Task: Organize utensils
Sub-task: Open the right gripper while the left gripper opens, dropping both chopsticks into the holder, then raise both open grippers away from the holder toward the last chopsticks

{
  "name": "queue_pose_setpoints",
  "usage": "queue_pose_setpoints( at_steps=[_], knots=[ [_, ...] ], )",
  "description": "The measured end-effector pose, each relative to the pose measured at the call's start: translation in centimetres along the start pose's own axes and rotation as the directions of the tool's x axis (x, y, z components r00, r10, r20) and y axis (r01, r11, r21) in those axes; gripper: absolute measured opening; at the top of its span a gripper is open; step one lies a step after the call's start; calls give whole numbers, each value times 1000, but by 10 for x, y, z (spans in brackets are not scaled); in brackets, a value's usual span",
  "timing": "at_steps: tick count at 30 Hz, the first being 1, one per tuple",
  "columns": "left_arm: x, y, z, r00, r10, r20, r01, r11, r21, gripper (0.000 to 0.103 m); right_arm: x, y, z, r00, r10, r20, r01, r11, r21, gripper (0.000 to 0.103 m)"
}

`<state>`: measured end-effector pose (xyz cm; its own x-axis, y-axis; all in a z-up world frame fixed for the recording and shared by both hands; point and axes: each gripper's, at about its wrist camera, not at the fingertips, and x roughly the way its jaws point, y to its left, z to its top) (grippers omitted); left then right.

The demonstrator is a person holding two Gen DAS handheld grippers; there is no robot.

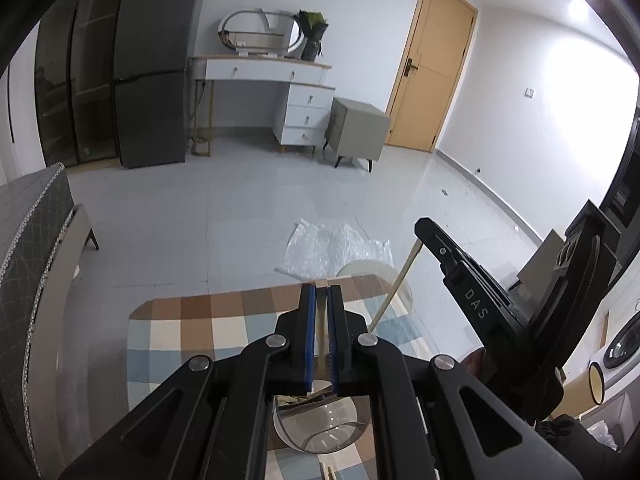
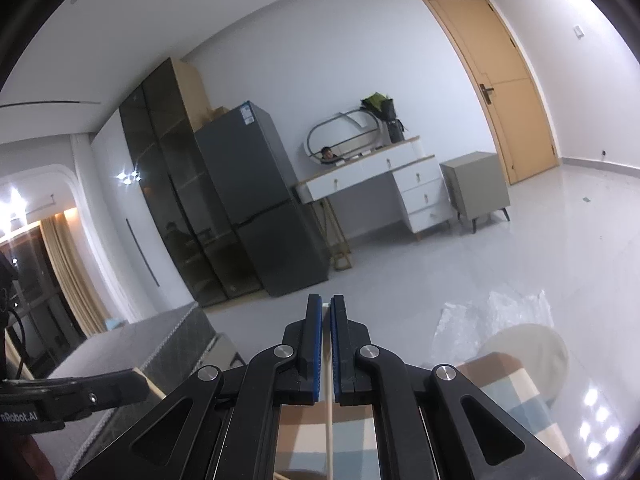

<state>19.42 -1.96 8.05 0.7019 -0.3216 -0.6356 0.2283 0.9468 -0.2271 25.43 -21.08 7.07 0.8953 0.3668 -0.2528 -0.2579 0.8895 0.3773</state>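
Two grippers, left (image 1: 322, 300) and right (image 2: 325, 312), each pinch a pale wooden chopstick (image 1: 321, 320) over the checked counter (image 1: 180, 332); thin sticks could pivot or slip from the fingers.

The left wrist view looks steeply down along its fingers, close over a checkered tablecloth (image 1: 192, 336). The right wrist view looks nearly level and tilted, higher across the room. Both face the same far wall, sharing the fridge (image 1: 154, 68) (image 2: 256, 196) and door (image 1: 434, 64) (image 2: 500, 84).
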Motion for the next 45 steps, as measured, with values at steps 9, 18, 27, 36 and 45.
queue_pose_setpoints(
  at_steps=[9, 18, 27, 36, 45],
  knots=[
    [16, -4, -8, 995, -46, -89, 46, 999, -9, 1, -1, -6, -19, 998, 41, -50, -42, 999, -15, 4],
    [31, -13, -17, 980, -53, -192, 55, 999, 3, 2, -12, -9, -42, 981, 70, -182, -79, 996, -45, 7],
    [-1, -7, -15, 990, 17, -138, -25, 998, -54, 56, -45, -21, -55, 967, 33, -252, -36, 999, -6, 33],
    [-53, -6, -38, 992, 120, -41, -124, 986, -113, 82, -108, -31, -53, 970, -33, -239, 32, 999, -6, 64],
    [-85, -20, -62, 982, 188, 29, -184, 978, -93, 85, -150, -24, -53, 967, -81, -240, 71, 996, -48, 77]
  ],
)
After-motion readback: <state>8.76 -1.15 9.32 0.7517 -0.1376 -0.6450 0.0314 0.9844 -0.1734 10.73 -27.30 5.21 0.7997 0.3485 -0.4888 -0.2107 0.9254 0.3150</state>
